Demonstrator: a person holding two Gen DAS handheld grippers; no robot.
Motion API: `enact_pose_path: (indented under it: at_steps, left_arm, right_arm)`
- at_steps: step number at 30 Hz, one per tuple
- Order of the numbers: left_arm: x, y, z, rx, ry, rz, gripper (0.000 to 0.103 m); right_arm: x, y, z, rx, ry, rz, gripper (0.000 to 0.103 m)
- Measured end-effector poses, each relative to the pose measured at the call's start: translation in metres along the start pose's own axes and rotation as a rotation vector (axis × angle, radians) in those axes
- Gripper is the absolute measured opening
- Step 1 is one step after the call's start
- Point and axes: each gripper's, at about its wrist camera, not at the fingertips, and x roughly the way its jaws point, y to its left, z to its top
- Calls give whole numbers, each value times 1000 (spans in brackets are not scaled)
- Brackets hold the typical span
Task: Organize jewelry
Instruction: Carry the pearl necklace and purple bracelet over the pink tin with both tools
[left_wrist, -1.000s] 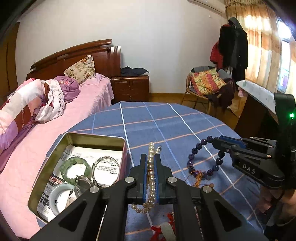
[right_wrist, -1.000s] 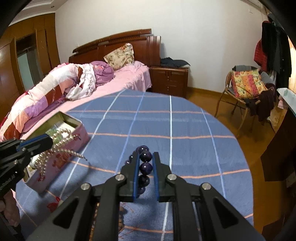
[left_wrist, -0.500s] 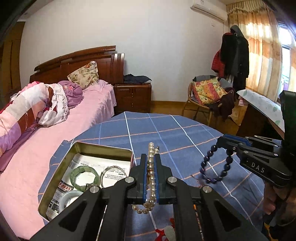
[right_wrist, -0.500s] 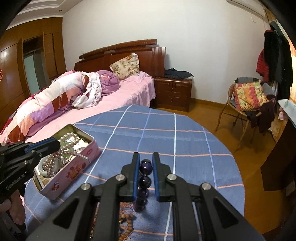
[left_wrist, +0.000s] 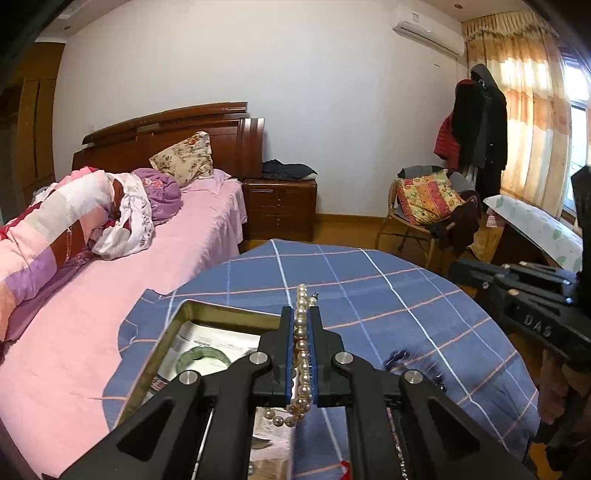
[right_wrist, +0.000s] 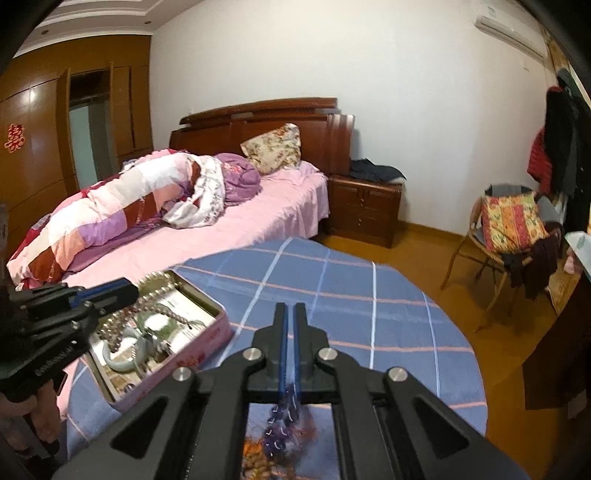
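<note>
Left wrist view first: a pink bed (left_wrist: 147, 295) runs along behind the tin, and the tin (left_wrist: 221, 312) sits at the bed-side edge of a round worktop (left_wrist: 369, 295) under a blue checked cloth. The tin is open and lined with printed paper. A green bangle (left_wrist: 201, 356) already lies inside it.

Right above the tin's rim hovers the left gripper (left_wrist: 303, 325), clenched on a pearl necklace (left_wrist: 302, 302). The strand runs lengthwise along the fingers, one end poking out past the tips and the rest looping down behind them. From the right wrist view those loops hang over the tin's inside, so I'd say a plain release drops them straight in. This hand is by far the nearer to the tin.

Away from the tin, towards the chair side, the right gripper (right_wrist: 290, 314) has just been closing its jaws and they now stand together with nothing between the tips. The purple bead bracelet (right_wrist: 282, 417) shows as a blur with its tassel low down behind the fingers, over the cloth well apart from the tin. It looks to have slipped free rather than to be pinched, though the blur leaves that uncertain. If so, it needs picking up again before it can join the rest.
</note>
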Motion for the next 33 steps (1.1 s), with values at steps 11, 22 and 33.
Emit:
enact_pose_path:
  at_steps: [11, 22, 33]
  left_arm:
    - [3, 6, -8, -16, 15, -7, 5]
    - [24, -3, -13, -3, 56, -17, 5]
    - [14, -6, -4, 14, 31, -19, 5]
  right_arm:
    - [43, -4, -35, -16, 169, -27, 58]
    - [82, -29, -81, 5, 376, -53, 36]
    - [54, -25, -65, 16, 269, -23, 16]
